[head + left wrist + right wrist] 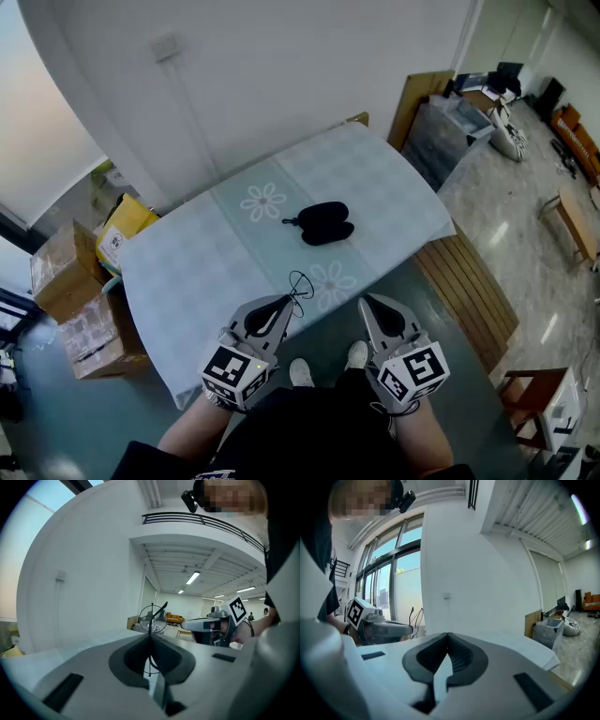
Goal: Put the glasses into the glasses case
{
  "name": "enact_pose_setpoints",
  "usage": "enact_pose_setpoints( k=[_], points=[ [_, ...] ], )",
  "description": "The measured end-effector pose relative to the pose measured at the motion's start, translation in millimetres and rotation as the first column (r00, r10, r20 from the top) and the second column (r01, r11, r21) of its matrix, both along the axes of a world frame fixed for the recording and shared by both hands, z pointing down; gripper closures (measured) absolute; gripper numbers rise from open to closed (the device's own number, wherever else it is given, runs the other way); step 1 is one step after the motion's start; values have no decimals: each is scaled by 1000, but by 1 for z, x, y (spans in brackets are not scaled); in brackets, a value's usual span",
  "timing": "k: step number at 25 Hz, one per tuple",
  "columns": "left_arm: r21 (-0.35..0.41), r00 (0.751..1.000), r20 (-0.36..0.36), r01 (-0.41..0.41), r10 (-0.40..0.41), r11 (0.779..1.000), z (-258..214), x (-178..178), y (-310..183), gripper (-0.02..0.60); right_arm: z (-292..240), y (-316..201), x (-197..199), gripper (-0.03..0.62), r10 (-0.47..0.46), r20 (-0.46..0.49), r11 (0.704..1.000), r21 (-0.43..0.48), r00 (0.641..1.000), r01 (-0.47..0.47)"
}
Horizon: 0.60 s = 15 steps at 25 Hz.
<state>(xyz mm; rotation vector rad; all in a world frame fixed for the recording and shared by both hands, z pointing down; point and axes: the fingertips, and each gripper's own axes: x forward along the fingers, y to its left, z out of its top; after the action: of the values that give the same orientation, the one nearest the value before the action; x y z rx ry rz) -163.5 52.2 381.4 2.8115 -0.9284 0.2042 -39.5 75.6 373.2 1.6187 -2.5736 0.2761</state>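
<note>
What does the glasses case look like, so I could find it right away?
Find the table with the pale checked cloth, by the white wall. Near its middle, between two flower prints, lies the glasses case. It is the only thing lying on the cloth: black, rounded, like two joined lobes.

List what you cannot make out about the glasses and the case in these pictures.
Case: head view, too small and dark to tell if anything lies inside; neither gripper view shows it.
Glasses: left gripper view shows one rim and an arm; the left gripper, shut on them, hides the rest.
Glasses, head view: thin wire, too small for detail.
</note>
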Motion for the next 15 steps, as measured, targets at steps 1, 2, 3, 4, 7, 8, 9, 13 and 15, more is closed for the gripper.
enact_pose_setpoints(
  k=[1, 2, 3, 4, 7, 8, 9, 13, 15],
  points=[
    [0, 1000, 0, 0, 0, 1000, 0, 0, 0, 552, 0, 0, 0, 571, -1, 0, 1000, 0, 1000, 1],
    [0, 1000, 0, 0, 0, 1000, 0, 0, 0, 552, 0, 0, 0, 571, -2, -1, 1000, 1, 1000, 2],
    [0, 1000, 0, 1, -1, 1000, 0, 1, 1, 552, 0, 1, 0, 571, -2, -1, 1000, 1, 1000, 2],
    [1, 1000, 0, 2, -2, 1000, 0, 1, 2, 552, 0, 1, 1, 571, -3, -2, 1000, 2, 1000, 3],
    [1, 1000, -1, 4, -4, 1000, 0, 2, 3, 552, -1, 3, 2, 571, -6, -1, 1000, 10, 1000, 6],
    [0, 1000, -3, 5, -5, 1000, 1, 2, 3, 552, -1, 3, 2, 571, -7, 0, 1000, 15, 1000, 7],
    [-1, 1000, -4, 5, -5, 1000, 1, 2, 4, 552, -2, 3, 2, 571, -6, 0, 1000, 20, 1000, 6],
    [-1, 1000, -8, 4, -4, 1000, 0, 4, 5, 552, -4, 4, 5, 571, -2, 0, 1000, 28, 1000, 2],
    [1, 1000, -10, 0, 0, 1000, -1, 6, 5, 552, -4, 4, 8, 571, 3, 2, 1000, 30, 1000, -3]
  ],
)
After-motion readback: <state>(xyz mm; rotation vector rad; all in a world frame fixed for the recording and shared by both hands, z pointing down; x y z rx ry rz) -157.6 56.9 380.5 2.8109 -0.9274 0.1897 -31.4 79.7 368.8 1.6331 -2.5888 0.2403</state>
